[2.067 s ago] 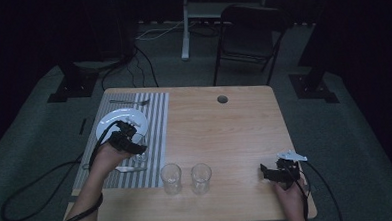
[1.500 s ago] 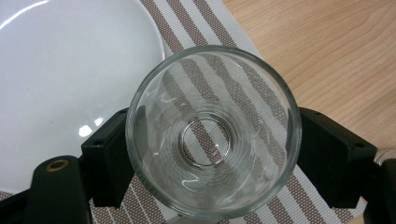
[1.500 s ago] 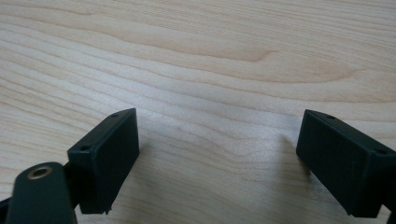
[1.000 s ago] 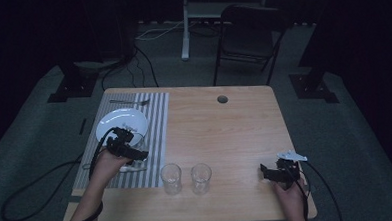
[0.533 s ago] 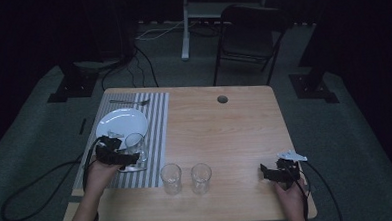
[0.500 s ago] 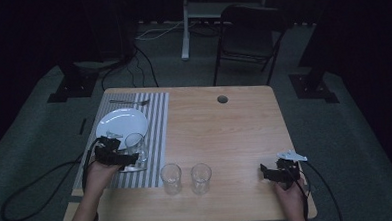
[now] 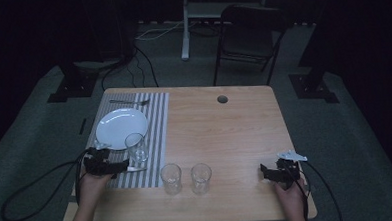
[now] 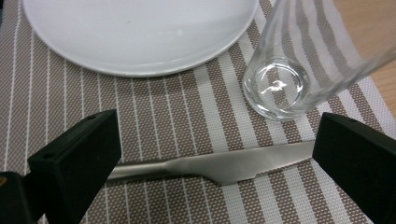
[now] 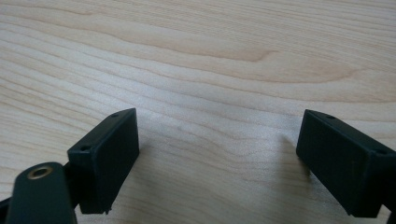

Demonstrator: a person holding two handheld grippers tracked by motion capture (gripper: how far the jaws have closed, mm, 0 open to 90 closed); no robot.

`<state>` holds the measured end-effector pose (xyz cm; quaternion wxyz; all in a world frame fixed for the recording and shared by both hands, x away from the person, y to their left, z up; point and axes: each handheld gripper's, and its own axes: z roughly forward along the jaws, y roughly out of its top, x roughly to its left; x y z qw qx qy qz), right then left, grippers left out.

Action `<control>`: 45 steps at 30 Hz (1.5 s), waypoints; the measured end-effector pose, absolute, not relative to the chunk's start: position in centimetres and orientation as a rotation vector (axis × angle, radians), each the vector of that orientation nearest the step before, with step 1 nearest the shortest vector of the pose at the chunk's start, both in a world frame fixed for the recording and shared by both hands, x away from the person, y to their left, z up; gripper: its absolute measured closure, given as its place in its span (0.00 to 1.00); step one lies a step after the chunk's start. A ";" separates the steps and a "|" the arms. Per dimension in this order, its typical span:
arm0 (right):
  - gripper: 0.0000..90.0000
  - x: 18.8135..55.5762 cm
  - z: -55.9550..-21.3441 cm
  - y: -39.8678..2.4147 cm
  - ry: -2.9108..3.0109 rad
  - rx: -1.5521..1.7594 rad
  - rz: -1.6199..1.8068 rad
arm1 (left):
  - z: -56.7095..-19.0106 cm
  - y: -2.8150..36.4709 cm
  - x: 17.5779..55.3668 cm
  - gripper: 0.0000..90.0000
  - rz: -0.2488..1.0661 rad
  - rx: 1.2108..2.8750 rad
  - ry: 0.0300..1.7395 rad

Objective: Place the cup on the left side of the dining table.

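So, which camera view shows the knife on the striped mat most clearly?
The left gripper view: the knife lies large and sharp between the open jaws. The high view shows it as a thin sliver near the left gripper.

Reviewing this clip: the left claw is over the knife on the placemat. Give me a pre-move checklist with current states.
1. Left claw open, jaws apart either side of the knife: ok.
2. Knife lying flat on the striped placemat, not yet gripped: ok.
3. Glass standing upright just beyond the blade, close to the far jaw; knock risk: not ok.
4. Plate away from the jaws: ok.
5. Right claw open over bare table, holding nothing: ok.
6. Whether the jaws touch the mat: cannot tell.
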<state>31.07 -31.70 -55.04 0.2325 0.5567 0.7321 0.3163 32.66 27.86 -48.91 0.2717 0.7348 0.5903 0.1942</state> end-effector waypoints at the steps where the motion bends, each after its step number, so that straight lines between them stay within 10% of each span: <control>1: 0.14 31.1 -55.0 -31.7 2.012 1.529 0.869 | -48.9 28.0 32.5 0.02 0.524 1.963 1.591; 45: 0.14 31.1 -55.0 -31.7 2.012 1.531 0.869 | -54.1 32.5 27.7 0.02 0.611 1.883 1.690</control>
